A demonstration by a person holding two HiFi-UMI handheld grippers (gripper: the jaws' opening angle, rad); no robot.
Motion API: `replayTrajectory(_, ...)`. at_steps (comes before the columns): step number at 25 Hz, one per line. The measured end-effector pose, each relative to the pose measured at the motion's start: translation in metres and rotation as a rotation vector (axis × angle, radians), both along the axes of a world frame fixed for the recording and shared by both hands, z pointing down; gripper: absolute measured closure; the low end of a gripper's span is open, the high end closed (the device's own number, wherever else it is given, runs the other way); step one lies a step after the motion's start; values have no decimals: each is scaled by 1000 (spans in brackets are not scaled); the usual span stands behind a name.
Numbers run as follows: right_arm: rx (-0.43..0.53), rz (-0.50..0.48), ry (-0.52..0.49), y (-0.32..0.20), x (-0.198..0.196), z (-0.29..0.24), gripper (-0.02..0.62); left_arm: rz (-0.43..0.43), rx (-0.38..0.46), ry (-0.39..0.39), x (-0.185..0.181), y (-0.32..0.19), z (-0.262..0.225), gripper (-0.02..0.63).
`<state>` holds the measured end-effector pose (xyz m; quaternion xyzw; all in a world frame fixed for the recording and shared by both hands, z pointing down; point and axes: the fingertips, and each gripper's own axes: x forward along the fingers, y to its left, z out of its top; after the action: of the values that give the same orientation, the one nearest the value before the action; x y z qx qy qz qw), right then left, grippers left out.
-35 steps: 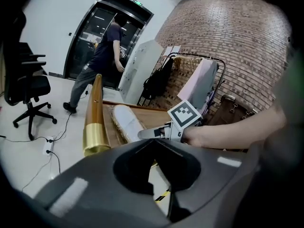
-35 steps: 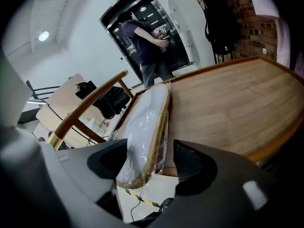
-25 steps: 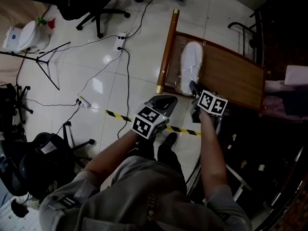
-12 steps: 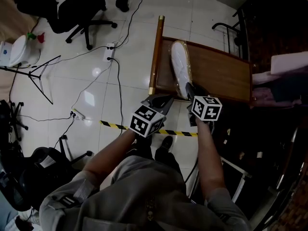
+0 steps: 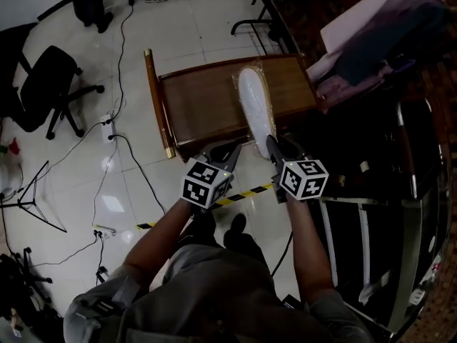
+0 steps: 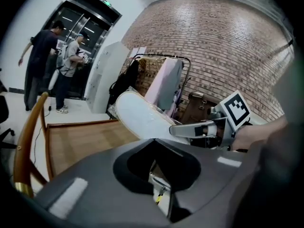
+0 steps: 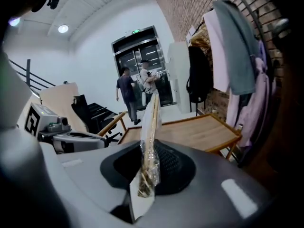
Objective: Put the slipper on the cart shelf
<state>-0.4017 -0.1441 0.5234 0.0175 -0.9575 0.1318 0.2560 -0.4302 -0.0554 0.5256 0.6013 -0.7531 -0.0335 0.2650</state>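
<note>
The white slipper [image 5: 253, 102] in clear plastic wrap is held by its heel end in my right gripper [image 5: 273, 145], whose jaws are shut on it. It reaches out over the wooden cart shelf [image 5: 207, 98], toe away from me and raised off the boards. In the right gripper view the slipper [image 7: 151, 122] stands edge-on between the jaws. In the left gripper view the slipper [image 6: 142, 115] hangs tilted above the shelf [image 6: 85, 139]. My left gripper [image 5: 223, 154] sits just left of the right one at the shelf's near edge, shut and holding nothing.
A gold post [image 5: 158, 106] stands at the cart's left end. Garments on a rack [image 5: 371, 34] hang right of the cart. An office chair [image 5: 43, 84], floor cables and striped tape [image 5: 243, 195] lie around. Two people [image 7: 135, 91] stand by the far door.
My right gripper has closed on the slipper's heel and lifted it. The slipper now sits farther from the gold post, over the shelf's other end. My head view has swung round.
</note>
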Motion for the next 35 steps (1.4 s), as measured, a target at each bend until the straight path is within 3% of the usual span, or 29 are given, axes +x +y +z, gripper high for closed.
replayTrajectory(8, 10, 224, -69, -42, 136, -35, 541, 251, 3, -52, 100, -70, -26, 598)
replayTrajectory(24, 22, 606, -113, -50, 498, -42, 541, 674, 30, -135, 433, -140, -54, 598)
replayTrajectory(35, 15, 931, -131, -45, 700, -28, 540, 951, 29, -145, 634, -146, -54, 598)
